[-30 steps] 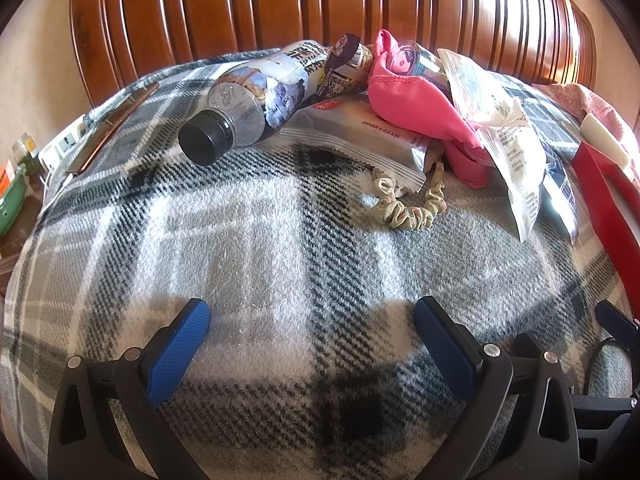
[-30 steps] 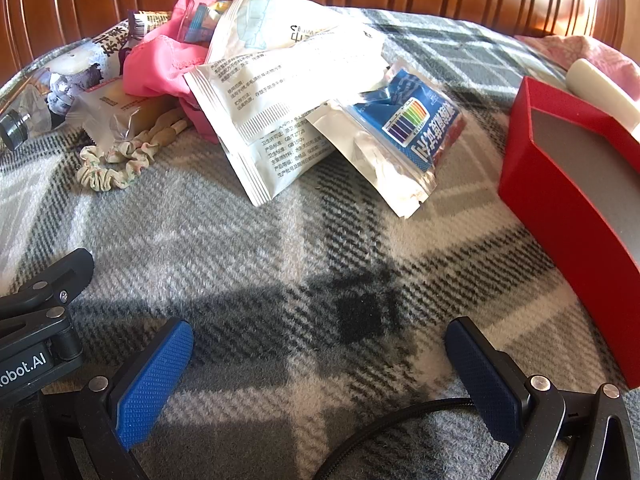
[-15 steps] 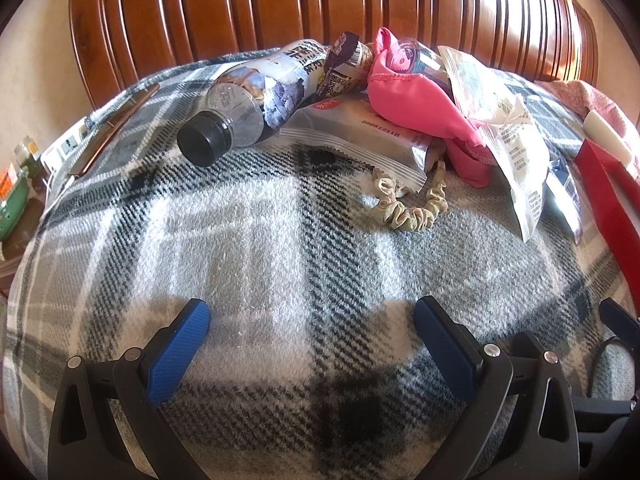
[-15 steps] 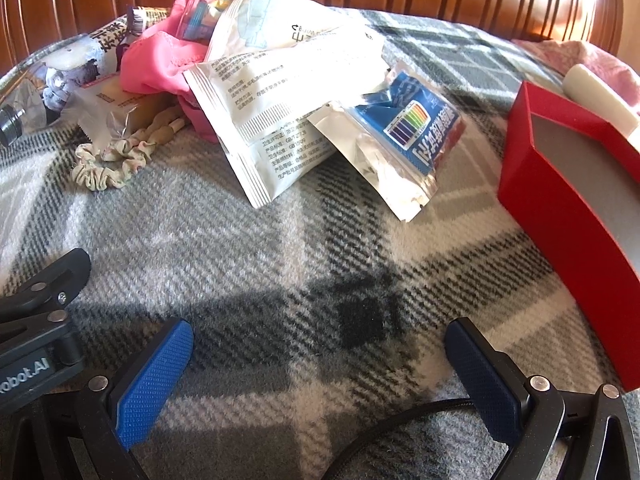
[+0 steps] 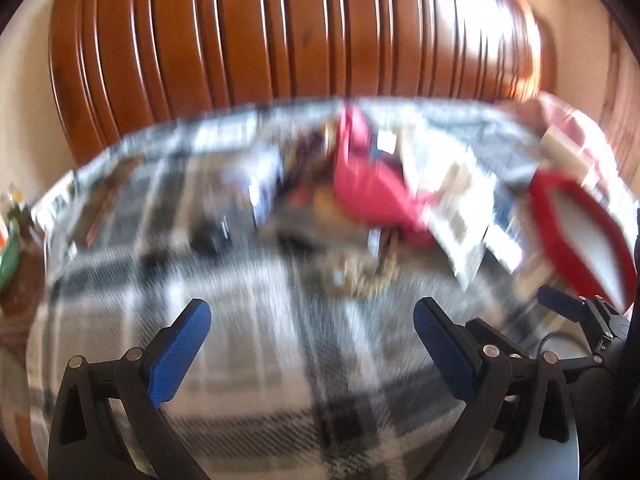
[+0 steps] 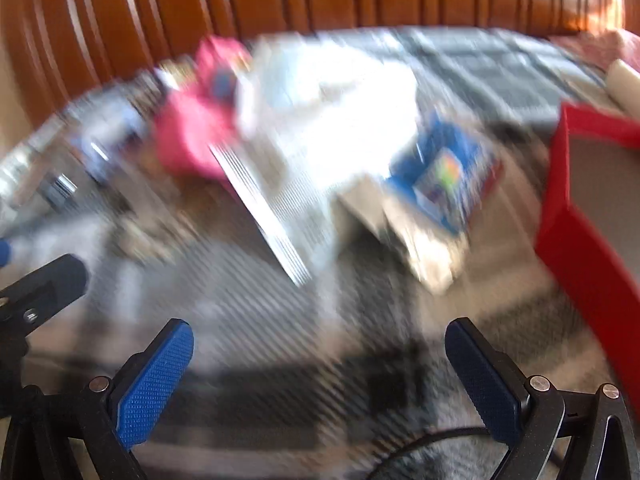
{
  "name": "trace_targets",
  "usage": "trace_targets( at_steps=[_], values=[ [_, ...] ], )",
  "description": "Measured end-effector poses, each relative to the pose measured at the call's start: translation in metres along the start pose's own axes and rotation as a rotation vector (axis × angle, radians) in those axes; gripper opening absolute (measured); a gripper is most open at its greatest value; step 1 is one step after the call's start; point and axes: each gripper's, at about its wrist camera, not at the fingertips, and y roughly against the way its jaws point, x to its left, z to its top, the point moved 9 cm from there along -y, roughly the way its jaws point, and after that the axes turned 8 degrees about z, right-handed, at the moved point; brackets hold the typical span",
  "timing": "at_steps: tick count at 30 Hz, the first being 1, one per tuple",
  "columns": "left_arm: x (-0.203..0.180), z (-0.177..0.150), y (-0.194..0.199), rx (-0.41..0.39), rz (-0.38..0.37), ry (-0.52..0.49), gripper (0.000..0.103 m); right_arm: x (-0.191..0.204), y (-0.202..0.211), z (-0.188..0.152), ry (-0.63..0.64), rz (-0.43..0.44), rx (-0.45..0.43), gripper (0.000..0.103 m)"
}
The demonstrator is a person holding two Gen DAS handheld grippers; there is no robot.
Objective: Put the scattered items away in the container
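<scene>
Both views are motion-blurred. A pile of items lies on a grey plaid blanket (image 5: 256, 344): a pink cloth (image 5: 360, 184) (image 6: 192, 136), a white packet (image 6: 320, 136), a blue packet (image 6: 444, 176), a cream scrunchie (image 5: 364, 276) and a clear bottle (image 5: 244, 188) with a black cap. The red box (image 6: 580, 216) (image 5: 576, 224) stands open to the right of the pile. My left gripper (image 5: 312, 320) is open above bare blanket, short of the scrunchie. My right gripper (image 6: 320, 344) is open too, nothing between its fingers, short of the packets.
A ribbed wooden headboard (image 5: 280, 28) rises behind the blanket. A pinkish pillow (image 6: 600, 46) and a white object (image 6: 626, 80) lie beyond the red box. At the far left, past the bed's edge, sits a green item (image 5: 8, 256).
Both grippers have lifted and pulled back, so more headboard shows and the pile looks farther off. Both stay open. The items lie as before.
</scene>
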Motion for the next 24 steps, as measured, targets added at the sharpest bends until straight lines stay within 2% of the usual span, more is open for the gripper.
trace_targets(
  at_steps=[3, 4, 5, 7, 9, 11, 12, 14, 15, 17, 19, 21, 23, 24],
  values=[
    [0.015, 0.028, 0.014, -0.072, -0.074, 0.090, 0.103, 0.015, 0.032, 0.036, 0.086, 0.023, -0.166, 0.103],
    [0.020, 0.036, 0.017, -0.083, -0.096, 0.125, 0.103, 0.020, 0.035, 0.045, 0.091, 0.058, -0.191, 0.103],
    [0.025, 0.043, 0.018, -0.090, -0.114, 0.153, 0.103, 0.026, 0.030, 0.052, 0.079, 0.161, -0.172, 0.103],
    [0.030, 0.056, 0.019, -0.104, -0.153, 0.193, 0.103, 0.024, 0.011, 0.058, 0.011, 0.259, -0.094, 0.103],
    [0.032, 0.066, 0.021, -0.119, -0.186, 0.202, 0.103, 0.002, -0.006, 0.064, -0.108, 0.206, -0.109, 0.103],
    [0.031, 0.072, 0.019, -0.114, -0.197, 0.188, 0.103, -0.028, -0.023, 0.067, -0.181, 0.078, -0.102, 0.103],
    [0.030, 0.074, 0.016, -0.107, -0.197, 0.178, 0.103, -0.042, -0.033, 0.064, -0.201, 0.005, -0.075, 0.103],
    [0.027, 0.077, 0.012, -0.104, -0.189, 0.151, 0.103, -0.058, -0.050, 0.058, -0.225, -0.074, -0.033, 0.103],
    [0.023, 0.078, 0.010, -0.107, -0.186, 0.135, 0.103, -0.058, -0.054, 0.058, -0.227, -0.096, -0.048, 0.103],
    [0.015, 0.079, 0.007, -0.114, -0.189, 0.098, 0.103, -0.060, -0.056, 0.058, -0.263, -0.124, -0.067, 0.103],
    [0.005, 0.078, 0.005, -0.117, -0.185, 0.047, 0.103, -0.069, -0.055, 0.060, -0.358, -0.120, -0.095, 0.103],
    [-0.004, 0.077, 0.006, -0.136, -0.172, -0.014, 0.103, -0.084, -0.051, 0.059, -0.539, -0.082, -0.159, 0.103],
    [-0.016, 0.074, 0.008, -0.165, -0.153, -0.089, 0.103, -0.096, -0.043, 0.062, -0.676, -0.046, -0.235, 0.103],
    [-0.022, 0.074, 0.008, -0.175, -0.137, -0.126, 0.103, -0.100, -0.041, 0.063, -0.715, -0.055, -0.256, 0.103]
  ],
)
